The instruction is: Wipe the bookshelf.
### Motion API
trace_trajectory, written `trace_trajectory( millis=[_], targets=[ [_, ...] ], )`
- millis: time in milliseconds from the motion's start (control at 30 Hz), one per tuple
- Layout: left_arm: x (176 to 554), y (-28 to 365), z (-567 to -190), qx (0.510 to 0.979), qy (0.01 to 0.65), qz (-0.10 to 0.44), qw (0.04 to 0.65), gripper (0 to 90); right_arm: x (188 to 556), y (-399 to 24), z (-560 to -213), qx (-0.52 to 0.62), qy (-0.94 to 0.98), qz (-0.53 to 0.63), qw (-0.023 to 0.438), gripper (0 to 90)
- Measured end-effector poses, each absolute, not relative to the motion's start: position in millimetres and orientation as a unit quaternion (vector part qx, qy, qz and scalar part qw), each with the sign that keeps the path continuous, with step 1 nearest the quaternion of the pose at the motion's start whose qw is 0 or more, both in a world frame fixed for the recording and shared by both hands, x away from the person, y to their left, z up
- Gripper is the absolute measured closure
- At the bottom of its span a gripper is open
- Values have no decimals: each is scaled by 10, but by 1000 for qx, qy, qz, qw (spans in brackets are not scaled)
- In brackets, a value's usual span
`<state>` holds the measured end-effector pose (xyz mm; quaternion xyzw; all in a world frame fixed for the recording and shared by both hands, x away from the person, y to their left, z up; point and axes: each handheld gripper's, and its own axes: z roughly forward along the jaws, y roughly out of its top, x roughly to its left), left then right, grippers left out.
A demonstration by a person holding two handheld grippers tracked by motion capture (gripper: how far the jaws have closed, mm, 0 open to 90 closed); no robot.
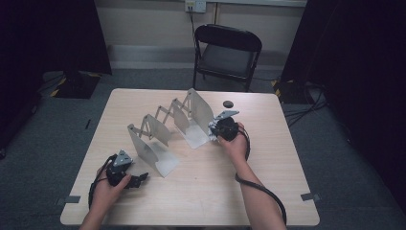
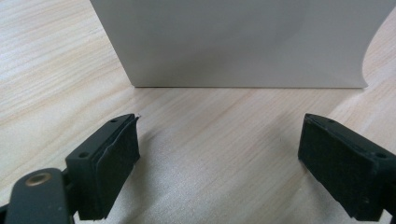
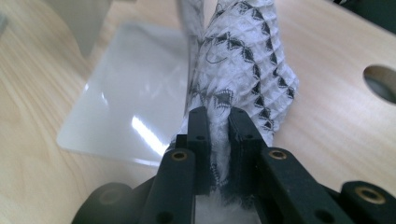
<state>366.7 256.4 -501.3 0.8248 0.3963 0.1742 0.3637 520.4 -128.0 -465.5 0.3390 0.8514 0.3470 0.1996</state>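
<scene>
Item: white waffle-weave cloth with black diamond pattern, bunched and pinched between the narrow-set jaws of the right hand-held gripper. Location: hanging against the far upright plate of the expandable grey metal rack with scissor-link arms, just above that plate's flat foot, on the pale wood-grain desk.

Left hand-held gripper: jaws wide, nothing between them, resting low on the desk and facing the near plate of the rack without touching it.

Also noted: round cable hole in the desk beside the cloth; black folding chair beyond the desk.

Risks, as judged:
- Grip covered only a small fold; the cloth could have slipped out under its own weight.
- The cloth could have snagged on the plate edge or the scissor links.
- The rack was light and unsteadied by the left side; a push from the right could have slid or collapsed it.
</scene>
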Motion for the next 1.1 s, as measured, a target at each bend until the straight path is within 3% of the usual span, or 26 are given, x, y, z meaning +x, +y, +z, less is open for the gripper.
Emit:
trace_trajectory(
  millis=[300, 1100],
  targets=[
    [3667, 2564, -5013, 825, 396, 174, 364, 121, 5015, -1329, -4811, 347, 853, 342, 187, 802],
    [3667, 2564, -5013, 825, 396, 174, 364, 121, 4375, -1528, -4835, 323, 862, 349, 177, 785]
  ],
)
